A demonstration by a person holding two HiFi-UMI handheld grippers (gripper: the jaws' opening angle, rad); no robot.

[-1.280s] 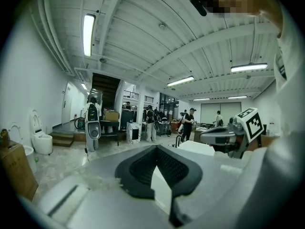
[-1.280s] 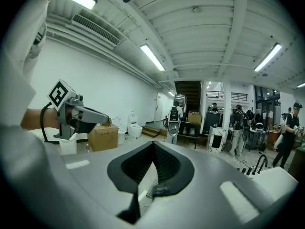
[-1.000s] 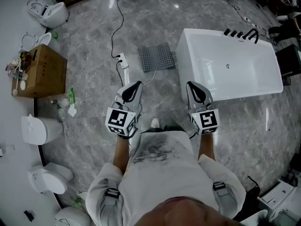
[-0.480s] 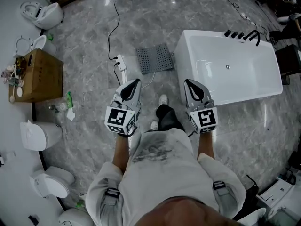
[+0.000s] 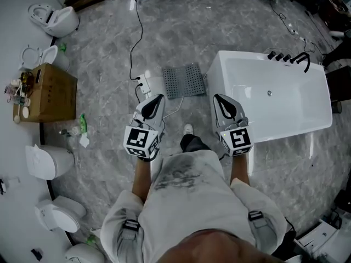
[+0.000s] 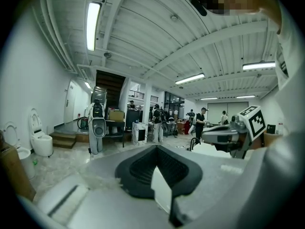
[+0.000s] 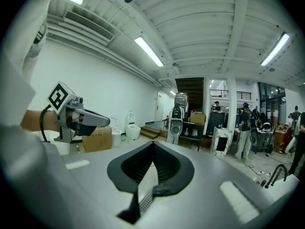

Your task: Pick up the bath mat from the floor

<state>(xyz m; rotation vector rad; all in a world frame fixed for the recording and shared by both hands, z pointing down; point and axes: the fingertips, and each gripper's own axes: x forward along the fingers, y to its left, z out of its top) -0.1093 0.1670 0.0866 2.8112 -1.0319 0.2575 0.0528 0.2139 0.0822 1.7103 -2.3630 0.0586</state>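
A grey perforated bath mat (image 5: 184,80) lies flat on the marble floor, just left of the white bathtub (image 5: 274,95). In the head view my left gripper (image 5: 157,99) hangs above the floor below and left of the mat, shut and empty. Also shut with nothing in it, my right gripper (image 5: 220,99) is held over the tub's near left corner, below and right of the mat. Both are held well above the floor. A strip of the mat (image 7: 141,203) shows below the jaws in the right gripper view. The left gripper view shows shut pads (image 6: 143,166) and the room beyond.
A white power strip (image 5: 143,83) with a black cord lies left of the mat. A cardboard box (image 5: 46,92) and several toilets (image 5: 55,17) line the left wall. My shoe (image 5: 188,129) stands between the grippers. People (image 6: 200,122) and equipment stand far across the room.
I have stepped forward, and the floor view has shifted: mat and tub now sit a little lower in the head view. Both grippers stay shut, level and side by side.
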